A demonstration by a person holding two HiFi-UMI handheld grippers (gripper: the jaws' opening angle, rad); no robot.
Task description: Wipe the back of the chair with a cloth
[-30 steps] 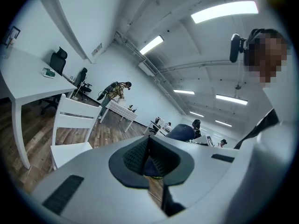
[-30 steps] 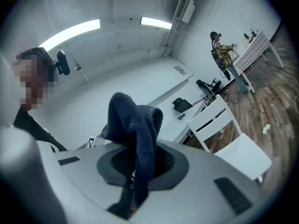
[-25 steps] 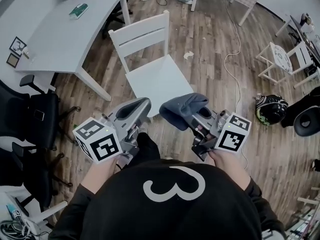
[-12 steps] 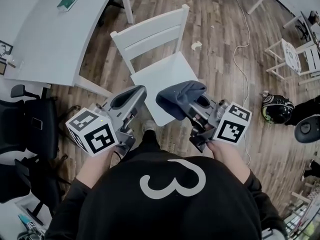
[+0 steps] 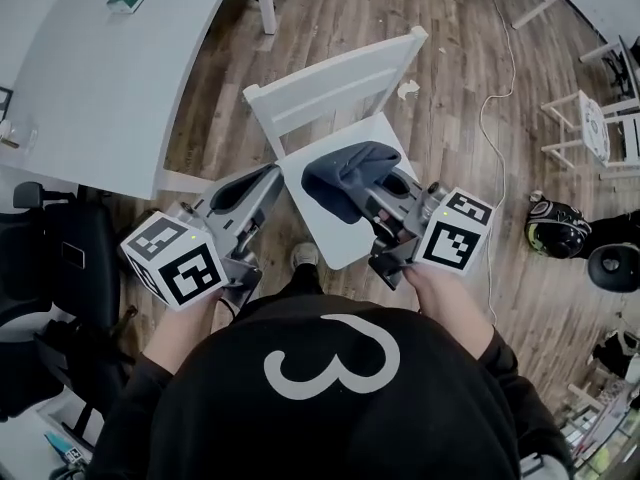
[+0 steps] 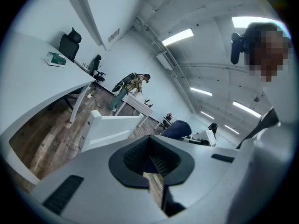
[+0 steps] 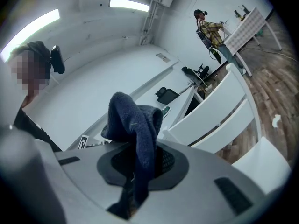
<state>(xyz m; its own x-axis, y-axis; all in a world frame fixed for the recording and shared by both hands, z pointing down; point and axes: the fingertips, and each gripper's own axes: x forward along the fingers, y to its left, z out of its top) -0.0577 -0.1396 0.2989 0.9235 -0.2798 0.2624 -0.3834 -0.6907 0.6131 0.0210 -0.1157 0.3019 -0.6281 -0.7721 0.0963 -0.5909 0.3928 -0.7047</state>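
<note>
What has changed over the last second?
The person moved toward the white chair: the right gripper, with its dark blue cloth, now hangs over the seat, the left gripper at the seat's edge. Unchanged: right shut on the cloth, left shut and empty.

Chair [image 5: 335, 80]: stood on floor [image 5: 330, 18], right of counter [image 5: 90, 88].
Cloth [image 5: 345, 173]: sat in right hand-held gripper [image 5: 385, 203], over chair seat.

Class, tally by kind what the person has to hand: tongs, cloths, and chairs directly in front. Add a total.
Tongs: 2 (left tongs, right tongs)
Cloth: 1
Chair: 1
Total: 4
</note>
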